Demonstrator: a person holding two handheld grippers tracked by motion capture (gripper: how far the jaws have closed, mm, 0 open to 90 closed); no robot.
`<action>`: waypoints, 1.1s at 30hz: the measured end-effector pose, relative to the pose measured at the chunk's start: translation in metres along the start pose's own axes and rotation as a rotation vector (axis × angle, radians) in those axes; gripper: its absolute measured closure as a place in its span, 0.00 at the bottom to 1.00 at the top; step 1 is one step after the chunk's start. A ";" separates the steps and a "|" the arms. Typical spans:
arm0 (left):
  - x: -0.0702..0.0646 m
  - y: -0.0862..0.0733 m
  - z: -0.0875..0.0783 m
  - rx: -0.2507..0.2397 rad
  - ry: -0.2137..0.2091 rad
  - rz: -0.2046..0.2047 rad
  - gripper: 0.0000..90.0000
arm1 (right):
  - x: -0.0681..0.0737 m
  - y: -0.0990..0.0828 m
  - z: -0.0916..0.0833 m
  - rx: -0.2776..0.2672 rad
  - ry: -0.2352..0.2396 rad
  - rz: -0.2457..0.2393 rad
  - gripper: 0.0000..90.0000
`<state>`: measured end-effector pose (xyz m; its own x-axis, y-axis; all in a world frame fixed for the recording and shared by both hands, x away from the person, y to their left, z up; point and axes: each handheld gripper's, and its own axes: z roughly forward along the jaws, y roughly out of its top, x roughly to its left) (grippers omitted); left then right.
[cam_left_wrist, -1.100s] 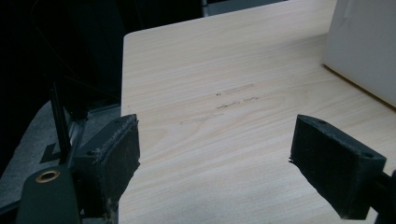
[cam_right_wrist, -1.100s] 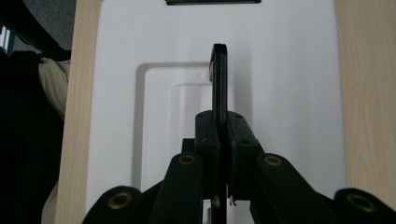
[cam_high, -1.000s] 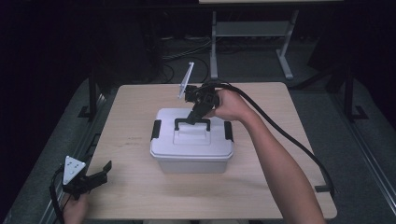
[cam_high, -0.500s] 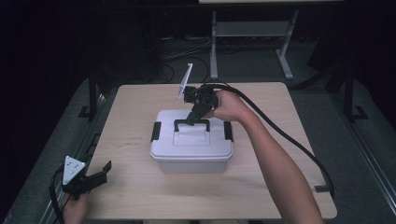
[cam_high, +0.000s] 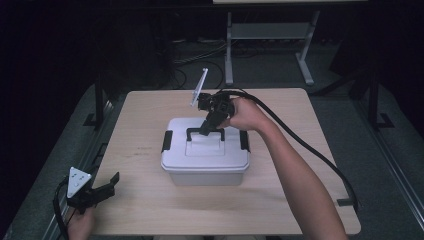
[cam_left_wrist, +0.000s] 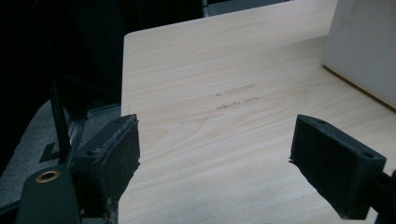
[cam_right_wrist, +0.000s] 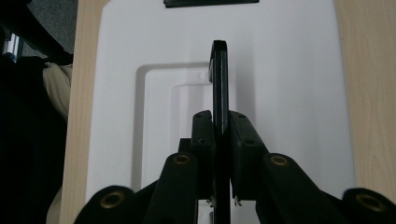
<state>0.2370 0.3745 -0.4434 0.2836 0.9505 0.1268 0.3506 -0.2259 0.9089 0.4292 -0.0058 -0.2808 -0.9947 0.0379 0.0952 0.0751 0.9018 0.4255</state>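
One black carry handle (cam_right_wrist: 219, 88) is seen clamped between the pads of the right hand-held gripper (cam_right_wrist: 220, 140), raised upright over the white lid (cam_right_wrist: 289, 84). In the last half second these jaws have been opening slightly; the handle is between them, and the pads are judged to remain on it.

The white storage box (cam_high: 205, 162) is placed near the middle of the bench (cam_high: 310, 110), with black latches (cam_high: 166, 141) at both ends, seemingly closed. The left hand-held gripper (cam_high: 102, 190) is held at the near left corner of the bench, jaws wide apart with nothing between them, well apart from the box.

Risks, as judged:
- Slip of the handle. The bar is thin and is gripped on its flat faces only; if the grip loosens further, it could drop back onto the lid.
- Swing or tilt. The hold appears right of the handle's centre in the high view; on a lift, the box could tip.
- Lid separation. Latch engagement cannot be confirmed; if one is loose, the lid could come away from the base.
- Dragging. A pull not straight up could slide the box towards the far edge.
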 end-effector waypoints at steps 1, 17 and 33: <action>0.000 0.000 0.000 0.001 0.000 0.000 0.17 | 0.000 0.000 0.001 0.001 0.003 0.006 0.89; -0.002 0.001 0.002 0.005 -0.004 0.010 0.17 | 0.000 -0.004 -0.010 -0.022 -0.033 0.019 0.78; -0.002 0.001 0.003 0.004 -0.004 0.009 0.17 | 0.001 -0.016 -0.023 -0.030 -0.067 0.055 0.71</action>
<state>0.2395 0.3718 -0.4436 0.2906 0.9475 0.1336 0.3515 -0.2356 0.9061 0.4288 -0.0302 -0.2667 -0.9914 0.1164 0.0596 0.1308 0.8844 0.4480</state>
